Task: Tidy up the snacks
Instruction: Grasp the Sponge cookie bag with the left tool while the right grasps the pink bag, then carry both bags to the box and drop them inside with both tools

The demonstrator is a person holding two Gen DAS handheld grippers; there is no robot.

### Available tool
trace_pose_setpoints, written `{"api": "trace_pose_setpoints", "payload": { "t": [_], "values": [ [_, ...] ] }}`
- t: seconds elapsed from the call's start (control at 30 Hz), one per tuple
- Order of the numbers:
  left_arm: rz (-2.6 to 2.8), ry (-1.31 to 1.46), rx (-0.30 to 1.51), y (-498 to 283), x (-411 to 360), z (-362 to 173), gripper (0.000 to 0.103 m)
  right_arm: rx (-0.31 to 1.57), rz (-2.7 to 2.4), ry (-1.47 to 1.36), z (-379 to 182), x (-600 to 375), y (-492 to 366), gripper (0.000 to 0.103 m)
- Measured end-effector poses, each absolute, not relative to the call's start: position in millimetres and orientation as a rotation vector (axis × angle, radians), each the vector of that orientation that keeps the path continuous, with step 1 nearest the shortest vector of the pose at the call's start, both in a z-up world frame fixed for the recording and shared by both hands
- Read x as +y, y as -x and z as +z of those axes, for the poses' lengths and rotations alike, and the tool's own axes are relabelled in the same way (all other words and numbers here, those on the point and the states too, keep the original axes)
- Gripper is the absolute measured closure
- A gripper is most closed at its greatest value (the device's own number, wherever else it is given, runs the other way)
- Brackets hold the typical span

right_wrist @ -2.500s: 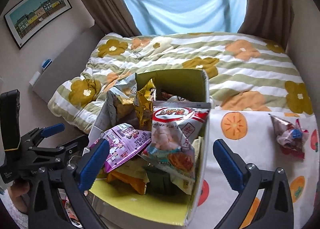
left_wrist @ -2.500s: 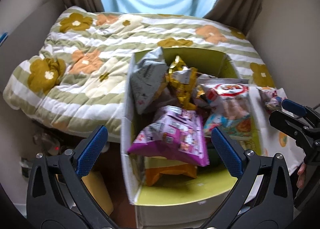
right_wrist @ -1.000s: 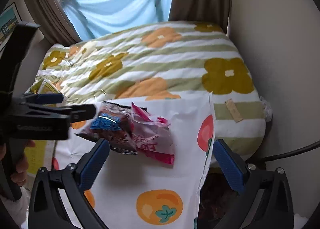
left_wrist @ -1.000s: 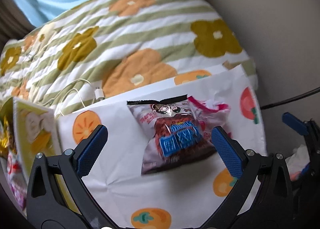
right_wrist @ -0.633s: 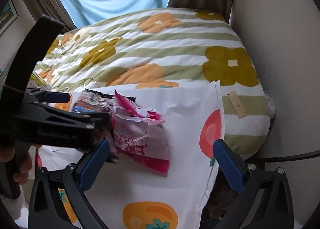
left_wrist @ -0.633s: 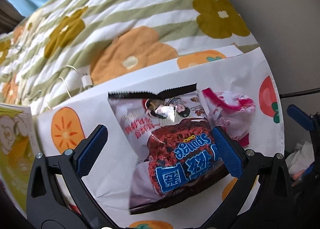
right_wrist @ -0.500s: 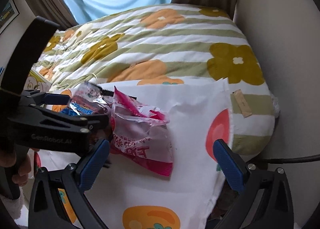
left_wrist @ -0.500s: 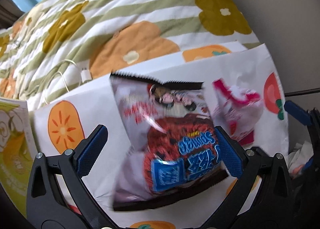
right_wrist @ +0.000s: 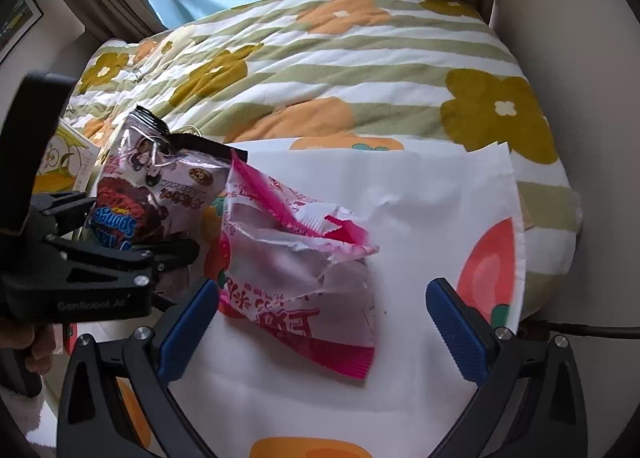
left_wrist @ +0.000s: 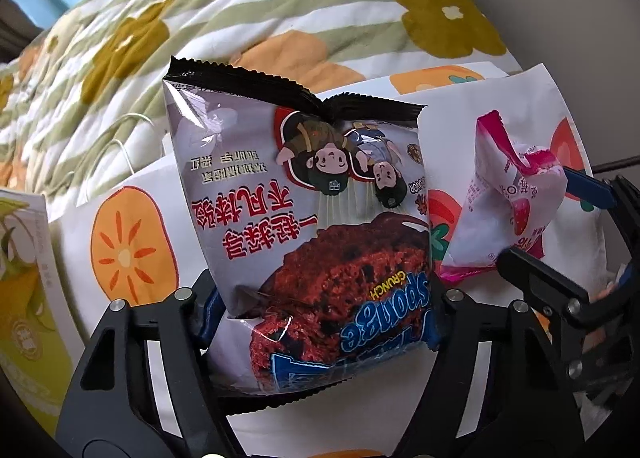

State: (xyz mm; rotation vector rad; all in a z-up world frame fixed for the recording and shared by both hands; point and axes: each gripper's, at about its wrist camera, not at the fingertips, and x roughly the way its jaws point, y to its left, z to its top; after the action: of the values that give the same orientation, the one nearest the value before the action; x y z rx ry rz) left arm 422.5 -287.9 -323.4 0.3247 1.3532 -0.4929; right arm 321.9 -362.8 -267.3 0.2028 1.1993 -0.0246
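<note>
the left gripper has just been closing and now pinches the lower part of the sponge crunch packet, its blue pads pressed into both side edges so the foil creases between them. the packet is a puffy pillow bag, silvery lilac on top with a black serrated seal, two cartoon children printed upside down, red chinese lettering, a dark brown sponge cake picture and blue block letters near the pinched end. taking the fruit-print cloth as the landmark, the packet stands tilted up over the cloth's middle, its sealed end pointing toward the flowered quilt beyond the cloth's far edge.

the pink and white packet lies crumpled on the same cloth, just beside the sponge crunch packet, with magenta seams, strawberry marks and red lettering. the right gripper hangs over the cloth with its jaws spread wide on either side of this pink packet; its blue pads do not press on it.

a yellow-green box stands at the cloth's other edge, and a white cable lies on the quilt behind it.
</note>
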Motion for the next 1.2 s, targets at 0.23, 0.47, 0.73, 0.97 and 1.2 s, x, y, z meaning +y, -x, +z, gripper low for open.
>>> {"api": "trace_pose_setpoints", "payload": {
  "t": [0.23,0.47,0.73,0.97,1.2],
  "values": [
    [-0.508,-0.339,1.324,-419,-288,-320,0.041,1.208,-0.031,-0.271,-277,-363,-329,0.0],
    [-0.51,-0.336,1.313,-418,-287,-319,0.043,1.202,-0.037,-0.287,-281,-359,-335,0.005],
    [-0.505,-0.339,1.301,-416,-288,-316,0.043,1.184,-0.044,-0.232,-279,-352,-337,0.037],
    [-0.483,-0.328,1.29,-413,-284,-308,0.043,1.178,-0.056,-0.208,-275,-348,-331,0.049],
    [-0.477,-0.316,1.255,-402,-281,-284,0.043,1.129,-0.058,-0.183,-252,-346,-320,0.051]
  ]
}}
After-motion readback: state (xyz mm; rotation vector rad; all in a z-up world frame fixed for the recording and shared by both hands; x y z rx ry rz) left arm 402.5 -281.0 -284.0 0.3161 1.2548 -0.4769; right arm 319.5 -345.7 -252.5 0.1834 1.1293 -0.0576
